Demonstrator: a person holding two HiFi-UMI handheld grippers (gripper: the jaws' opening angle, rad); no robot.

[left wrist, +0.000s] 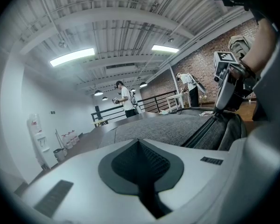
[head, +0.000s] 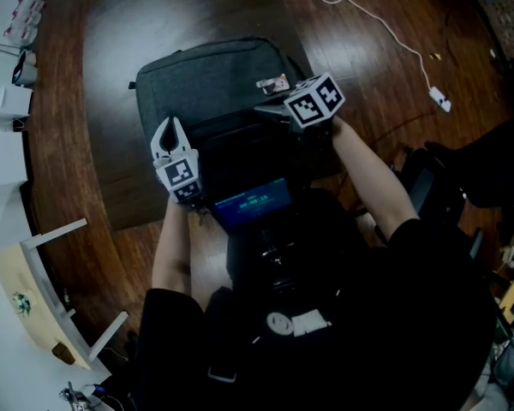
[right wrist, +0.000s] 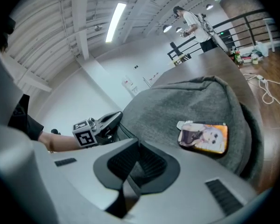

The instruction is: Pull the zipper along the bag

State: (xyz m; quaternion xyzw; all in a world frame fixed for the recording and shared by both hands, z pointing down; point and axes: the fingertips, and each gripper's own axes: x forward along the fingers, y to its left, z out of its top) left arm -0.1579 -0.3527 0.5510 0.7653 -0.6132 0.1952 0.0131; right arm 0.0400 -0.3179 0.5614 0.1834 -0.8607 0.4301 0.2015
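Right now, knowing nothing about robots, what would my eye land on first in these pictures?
Likely the big grey fabric backpack lying on the round dark wooden table, with a small cartoon-picture card on its top. Then the two white hand-held grippers over it: the right gripper is closed on a grey strip at the bag's zip, and the left gripper is closed at the bag's near corner.

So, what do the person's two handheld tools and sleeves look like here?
The left pale-grey plastic two-jaw tool has smooth moulded jaws, dark ribbed pads and a white cube printed with black square markers. The right tool matches it and carries the same kind of cube. The person wears a black short-sleeved top.
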